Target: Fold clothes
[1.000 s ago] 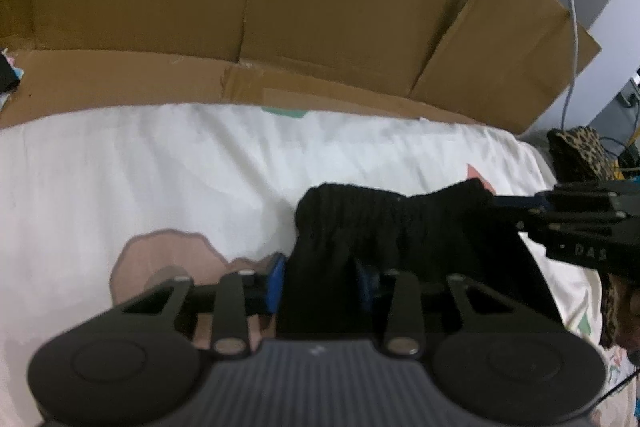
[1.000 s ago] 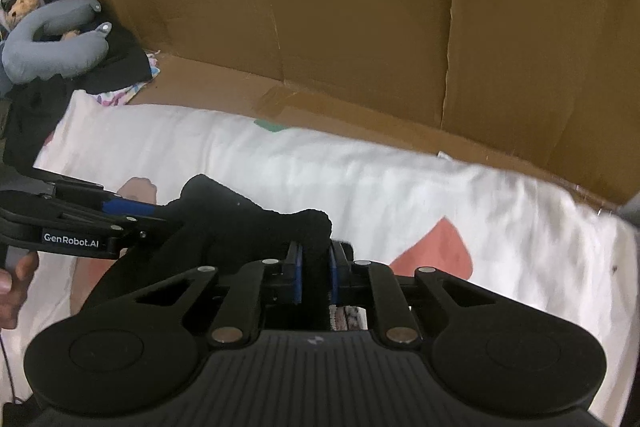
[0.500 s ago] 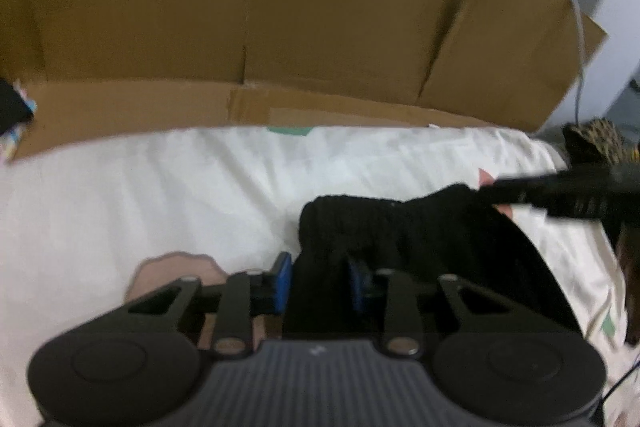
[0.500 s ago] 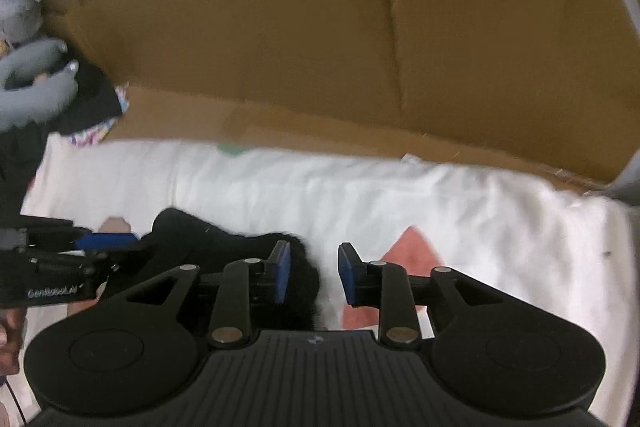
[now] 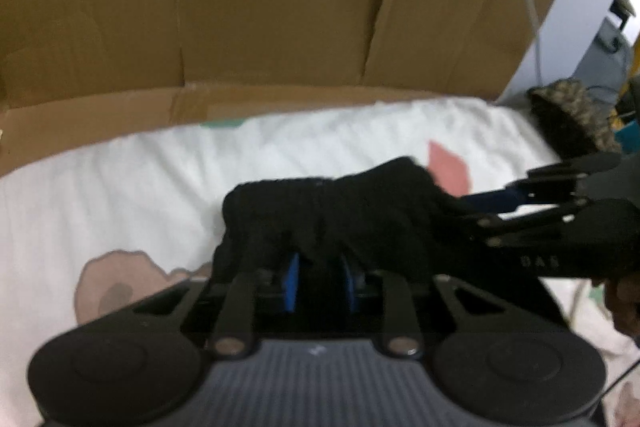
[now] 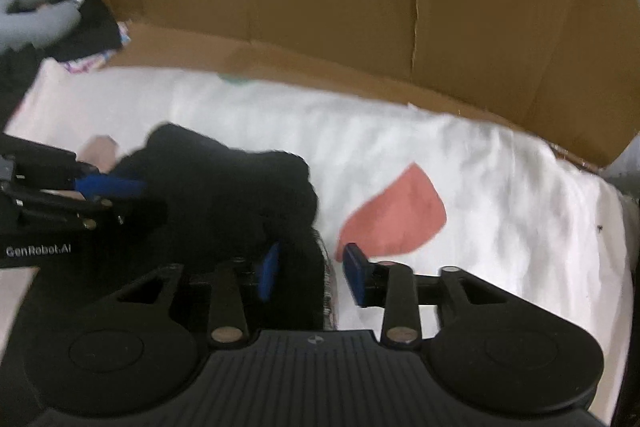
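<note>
A black knitted garment (image 5: 340, 211), ribbed and soft-looking, is seen bunched into a rounded heap on a white sheet (image 5: 120, 187). Its near edge is pinched between the blue pads of the left gripper (image 5: 320, 281), whose jaws are drawn close together on the fabric. In the right wrist view the same garment (image 6: 224, 195) lies to the left of the right gripper (image 6: 312, 273), whose jaws are spread wide; dark cloth lies between them against the left pad, and the right pad (image 6: 354, 273) stands clear over the sheet, so nothing appears to be gripped, though blur makes this uncertain. The sheet is crumpled cotton-like cloth printed with a coral patch (image 6: 396, 215) and a brownish blotch (image 5: 116, 291). Creased brown cardboard (image 5: 260, 7) is stood behind it as a wall. A grey plush toy (image 6: 36, 11) is seen at the far left, and a leopard-print item (image 5: 572, 115) at the far right.
</note>
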`<state>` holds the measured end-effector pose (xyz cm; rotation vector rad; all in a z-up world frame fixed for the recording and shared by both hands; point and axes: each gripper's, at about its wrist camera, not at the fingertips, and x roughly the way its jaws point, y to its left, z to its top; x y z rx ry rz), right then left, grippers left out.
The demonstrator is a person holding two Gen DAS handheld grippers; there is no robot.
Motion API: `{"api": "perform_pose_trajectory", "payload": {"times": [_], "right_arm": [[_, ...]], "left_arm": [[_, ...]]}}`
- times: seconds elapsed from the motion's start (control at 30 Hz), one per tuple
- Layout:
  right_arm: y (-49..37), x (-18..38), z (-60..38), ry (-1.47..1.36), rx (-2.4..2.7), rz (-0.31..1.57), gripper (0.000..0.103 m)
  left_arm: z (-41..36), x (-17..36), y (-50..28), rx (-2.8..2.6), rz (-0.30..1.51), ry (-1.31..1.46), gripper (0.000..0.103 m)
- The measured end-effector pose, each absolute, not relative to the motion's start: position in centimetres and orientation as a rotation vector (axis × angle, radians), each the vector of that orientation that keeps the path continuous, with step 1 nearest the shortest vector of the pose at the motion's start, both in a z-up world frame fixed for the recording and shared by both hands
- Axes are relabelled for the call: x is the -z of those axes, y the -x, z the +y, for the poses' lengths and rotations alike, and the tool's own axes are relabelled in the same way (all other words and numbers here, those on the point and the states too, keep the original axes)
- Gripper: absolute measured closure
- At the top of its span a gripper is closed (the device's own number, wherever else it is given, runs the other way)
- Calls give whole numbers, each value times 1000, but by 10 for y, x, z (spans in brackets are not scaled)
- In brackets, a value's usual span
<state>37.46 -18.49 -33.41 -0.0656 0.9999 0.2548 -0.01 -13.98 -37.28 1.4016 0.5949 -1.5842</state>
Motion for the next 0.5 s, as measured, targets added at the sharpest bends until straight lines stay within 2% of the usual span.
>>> {"api": "perform_pose_trajectory", "payload": {"times": [0.03,0.07,0.2,0.3,0.33,0.37,0.5], "right_arm": [[-375,335,-186,82,-235,998,32],[-377,335,-188,85,-218,1002,29],[-377,321,-202,-12,-223,1018,30],[-365,295,-215,-38,-250,981,31],[-361,288,-219,-47,-261,982,31],[-357,280,-224,-57,-271,983,31],[-327,250,-240,-97,-314,977,33]], "left_arm": [[-139,375,0,1586,591,-1395,78],[-137,375,0,1580,590,-1392,78],[-136,367,5,1545,598,-1385,78],[-135,348,1,1517,646,-1346,68],[-135,341,-1,1506,664,-1330,58],[-133,332,-3,1503,675,-1316,53],[-119,296,-10,1515,688,-1284,51]]}}
